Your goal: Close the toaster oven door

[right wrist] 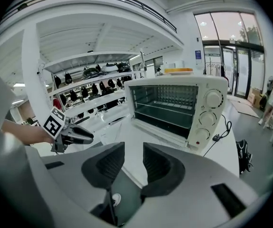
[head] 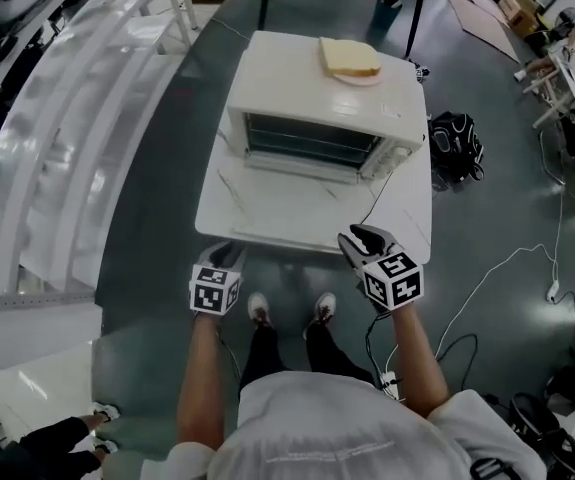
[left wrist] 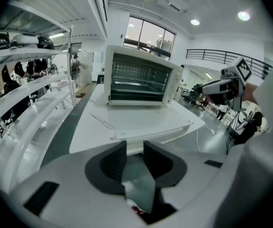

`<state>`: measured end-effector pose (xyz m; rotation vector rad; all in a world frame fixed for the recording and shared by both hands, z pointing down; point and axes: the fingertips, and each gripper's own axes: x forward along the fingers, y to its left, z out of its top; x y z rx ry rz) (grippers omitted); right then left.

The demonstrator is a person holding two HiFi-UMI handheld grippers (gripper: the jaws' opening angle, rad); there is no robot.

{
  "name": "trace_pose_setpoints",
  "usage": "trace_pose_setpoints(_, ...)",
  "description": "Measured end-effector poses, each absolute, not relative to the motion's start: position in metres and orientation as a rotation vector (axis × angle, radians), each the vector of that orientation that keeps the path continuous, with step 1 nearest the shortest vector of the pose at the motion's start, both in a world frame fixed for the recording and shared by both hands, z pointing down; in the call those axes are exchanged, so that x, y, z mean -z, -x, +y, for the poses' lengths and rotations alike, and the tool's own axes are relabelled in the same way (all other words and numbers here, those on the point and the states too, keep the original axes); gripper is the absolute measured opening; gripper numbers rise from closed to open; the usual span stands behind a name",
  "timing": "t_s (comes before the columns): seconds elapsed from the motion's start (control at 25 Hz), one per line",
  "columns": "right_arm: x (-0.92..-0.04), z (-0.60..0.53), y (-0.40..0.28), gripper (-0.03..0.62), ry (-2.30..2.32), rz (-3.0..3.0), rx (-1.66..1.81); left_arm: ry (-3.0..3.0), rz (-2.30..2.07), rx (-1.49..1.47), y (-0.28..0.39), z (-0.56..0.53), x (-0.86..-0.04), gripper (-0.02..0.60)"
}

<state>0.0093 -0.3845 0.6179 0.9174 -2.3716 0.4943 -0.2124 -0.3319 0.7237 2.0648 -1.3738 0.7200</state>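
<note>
A white toaster oven (head: 317, 108) (left wrist: 138, 77) (right wrist: 179, 106) stands on a white table (head: 407, 218). Its door (head: 287, 203) (left wrist: 145, 122) hangs open and lies flat toward the table's front edge, leaving the racks inside bare to view. My left gripper (head: 229, 255) (left wrist: 135, 158) hovers at the front edge, left of the door, open and empty. To the right, my right gripper (head: 360, 238) (right wrist: 133, 163) is also open with nothing between its jaws. Neither touches the door.
A slice of bread on a pink plate (head: 349, 60) rests on the oven's top. White shelving (head: 57, 138) runs along the left. A black bag (head: 454, 138) and cables (head: 487, 278) lie on the floor at right. The oven's cord (head: 382, 193) crosses the table.
</note>
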Motion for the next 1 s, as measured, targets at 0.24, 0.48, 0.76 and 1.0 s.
trace_pose_setpoints(0.24,-0.634,-0.374,-0.014,0.129,-0.891,-2.332,-0.493,-1.934,-1.408,-0.679,0.217,-0.337,-0.773,0.118)
trace_pose_setpoints(0.48,-0.633,-0.365,-0.024,0.127,-0.933,-2.311,-0.52,-1.955,-1.467,-0.556,0.218,-0.37,-0.782,0.118)
trace_pose_setpoints(0.76,-0.623,-0.367,-0.041,0.127,-1.007,-2.306,-0.528,-1.943,-1.484,-0.61,0.215,-0.376,-0.786,0.077)
trace_pose_setpoints(1.0,-0.59,-0.385,-0.038,0.127,-1.057,-2.359,-0.476,-2.0,-1.498,-0.553,0.215,-0.383,-0.744,0.077)
